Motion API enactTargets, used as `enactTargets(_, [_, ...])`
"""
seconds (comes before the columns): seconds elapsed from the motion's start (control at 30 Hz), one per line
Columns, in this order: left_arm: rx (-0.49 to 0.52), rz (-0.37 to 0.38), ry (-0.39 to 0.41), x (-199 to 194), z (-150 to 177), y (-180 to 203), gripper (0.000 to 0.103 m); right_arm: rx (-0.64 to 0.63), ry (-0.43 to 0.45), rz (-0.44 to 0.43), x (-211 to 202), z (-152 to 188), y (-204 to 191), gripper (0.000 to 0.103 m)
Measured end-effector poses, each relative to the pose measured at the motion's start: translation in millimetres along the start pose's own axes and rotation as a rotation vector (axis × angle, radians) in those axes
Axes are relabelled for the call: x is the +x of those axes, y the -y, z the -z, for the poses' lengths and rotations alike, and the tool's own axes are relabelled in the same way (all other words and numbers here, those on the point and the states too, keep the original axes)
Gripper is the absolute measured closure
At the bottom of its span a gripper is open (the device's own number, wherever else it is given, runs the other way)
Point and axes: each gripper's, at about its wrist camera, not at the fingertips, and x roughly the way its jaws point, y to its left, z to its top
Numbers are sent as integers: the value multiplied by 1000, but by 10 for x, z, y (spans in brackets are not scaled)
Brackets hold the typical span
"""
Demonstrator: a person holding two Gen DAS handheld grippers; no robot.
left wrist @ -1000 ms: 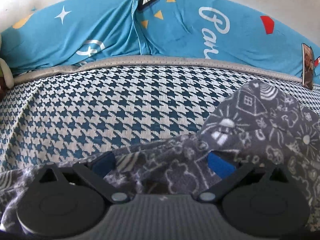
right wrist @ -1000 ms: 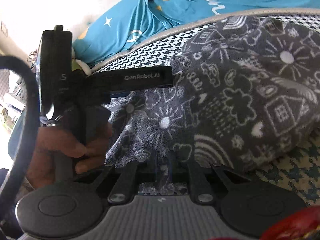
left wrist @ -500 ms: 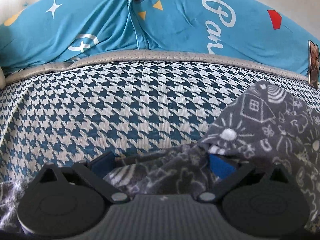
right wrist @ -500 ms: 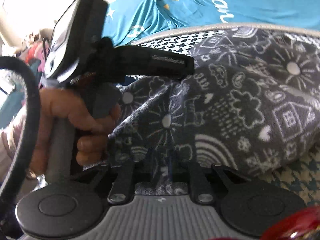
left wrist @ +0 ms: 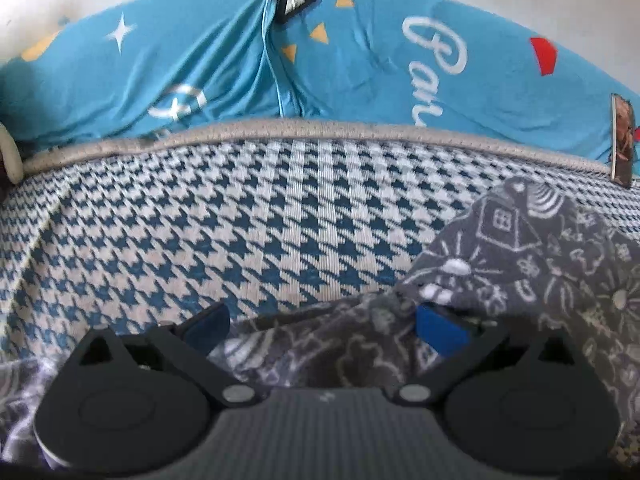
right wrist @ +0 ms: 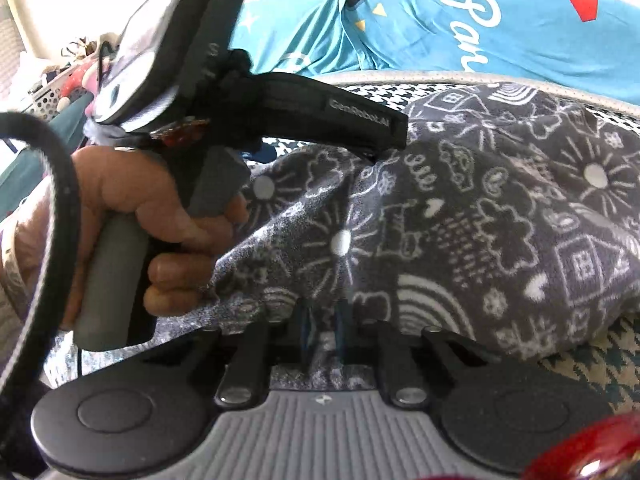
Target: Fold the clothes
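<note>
In the left wrist view, one left claw [left wrist: 322, 326] fills the bottom of the frame, its two blue-padded fingers [left wrist: 438, 330] spread wide apart, so it stands open. A fold of one grey garment [left wrist: 532, 264] printed with white doodles lies between the two fingers and spreads up the lower right of the frame; no pad is seen pressing it. The garment rests on one houndstooth-patterned bed cover [left wrist: 224, 224] in blue and white, which takes up the middle of the frame. Across the top runs one bright blue sheet [left wrist: 360, 76] with white lettering, yellow triangles and a red shape. One small upright card [left wrist: 622, 140] stands at the right edge.

The right wrist view shows what the first does not: the right claw [right wrist: 322, 332] at bottom centre, its two fingers drawn close together and pinching the near edge of the grey garment [right wrist: 480, 216], which bulges across the centre and right of the frame. It also shows one hand [right wrist: 160, 216] at centre left gripping the handle of the left claw's device [right wrist: 320, 114], whose front reaches over the garment. Only a strip of the bed cover [right wrist: 592, 356] shows at lower right, and the blue sheet [right wrist: 500, 32] again lies along the top.
</note>
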Motion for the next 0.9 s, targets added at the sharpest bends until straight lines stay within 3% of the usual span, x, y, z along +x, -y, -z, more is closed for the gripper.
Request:
enactTargets(0.1, [0,-4,47,-242,-12,-61,0,-37,9,-26,-96,-12,-71,65])
enactTargets(0.3, [1,-56,84,-636,8,-265,0,-103,64,26,-223,-117,-182,43])
enactTargets(0.5, [-58,-98,53,-890,229,-532,0,-61,122,74,-305,-233,-188,34])
enactTargets(0.6, [-91,-106,33,-979,355,-637,0,-55,134,126,-305,-257,-195,33])
enactTargets(0.9, [-127,-118,-1,-1164,736,-685,0,-67,120,154,-339,-146,-180,33])
